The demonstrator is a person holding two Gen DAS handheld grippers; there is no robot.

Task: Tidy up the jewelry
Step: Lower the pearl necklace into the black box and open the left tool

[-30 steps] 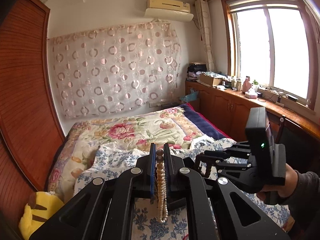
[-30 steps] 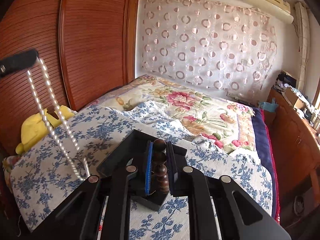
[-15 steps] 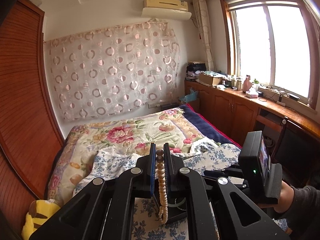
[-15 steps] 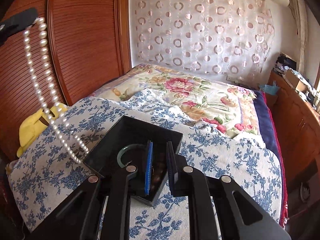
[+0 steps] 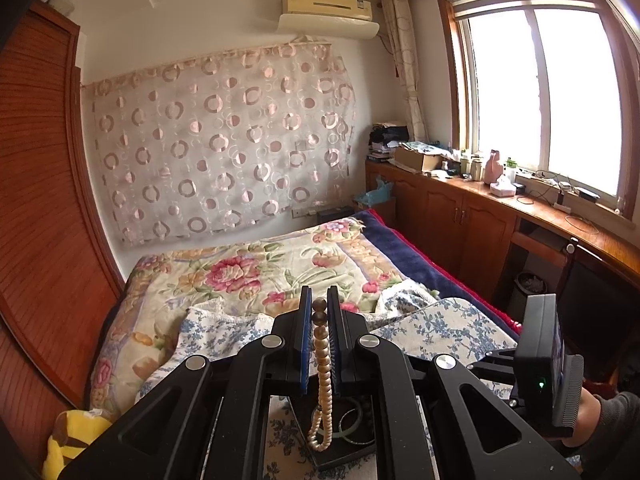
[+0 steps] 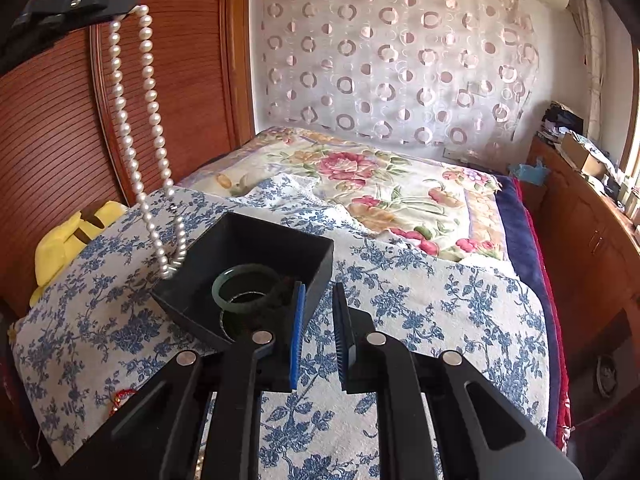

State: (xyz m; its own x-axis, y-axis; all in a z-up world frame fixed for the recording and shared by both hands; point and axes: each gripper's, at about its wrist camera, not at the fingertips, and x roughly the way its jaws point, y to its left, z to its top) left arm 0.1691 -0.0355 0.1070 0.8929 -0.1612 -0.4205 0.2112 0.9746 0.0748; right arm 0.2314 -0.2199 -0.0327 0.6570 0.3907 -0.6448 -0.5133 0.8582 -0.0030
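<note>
My left gripper (image 5: 320, 304) is shut on a pearl necklace (image 5: 322, 376) that hangs down over a black tray (image 5: 348, 450). From the right wrist view the left gripper (image 6: 120, 2) is high at the upper left, and the pearl necklace (image 6: 140, 128) dangles with its low end by the black tray's (image 6: 256, 236) left rim. A green bangle (image 6: 244, 288) and a dark bead bracelet (image 6: 286, 286) lie in the tray. My right gripper (image 6: 320, 300) is open and empty just past the tray's right corner.
The tray sits on a blue floral cloth (image 6: 420, 292) over the bed. A yellow plush toy (image 6: 68, 240) lies at the left edge by the wooden wardrobe (image 6: 48, 128). Something small and red (image 6: 120, 396) lies on the cloth at lower left. Wooden cabinets (image 5: 460, 224) line the right.
My right gripper let the dark bead bracelet go into the tray, opened and drew back to the right. My left gripper rose with the pearl necklace, toward the tray.
</note>
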